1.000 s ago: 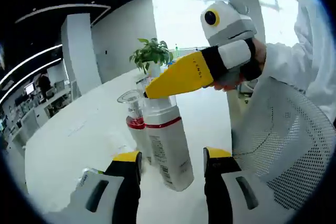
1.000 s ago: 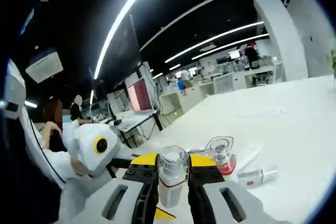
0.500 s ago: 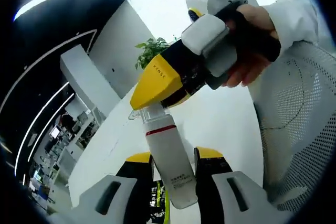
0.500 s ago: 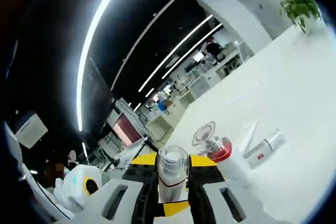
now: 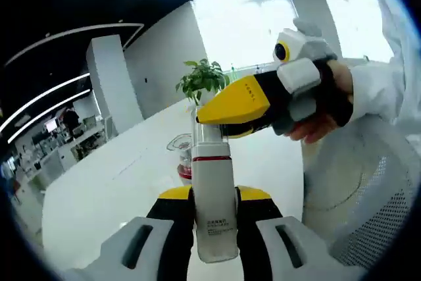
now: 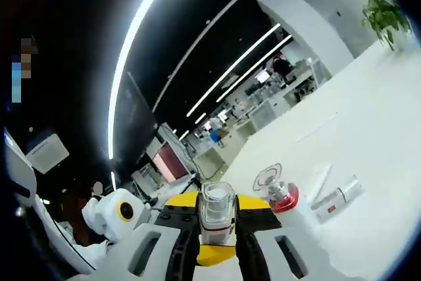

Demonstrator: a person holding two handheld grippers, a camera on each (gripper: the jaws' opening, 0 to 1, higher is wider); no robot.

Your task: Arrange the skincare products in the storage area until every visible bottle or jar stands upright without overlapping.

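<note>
Tall white cylindrical bottle [image 5: 214,212], red band near the shoulder, clear ribbed cap [image 6: 217,203], held upright above the white table [image 5: 105,189]. Left gripper [image 5: 214,197] clamped on its body; right gripper [image 6: 218,204] clenched on the cap. Behind the bottle: red-collared bottle [image 5: 183,162] with clear domed cap, standing. Beyond that: small white tube [image 6: 337,197] lying flat.

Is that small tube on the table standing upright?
No, the small tube lies on its side on the white table, beside the red-collared bottle.
</note>
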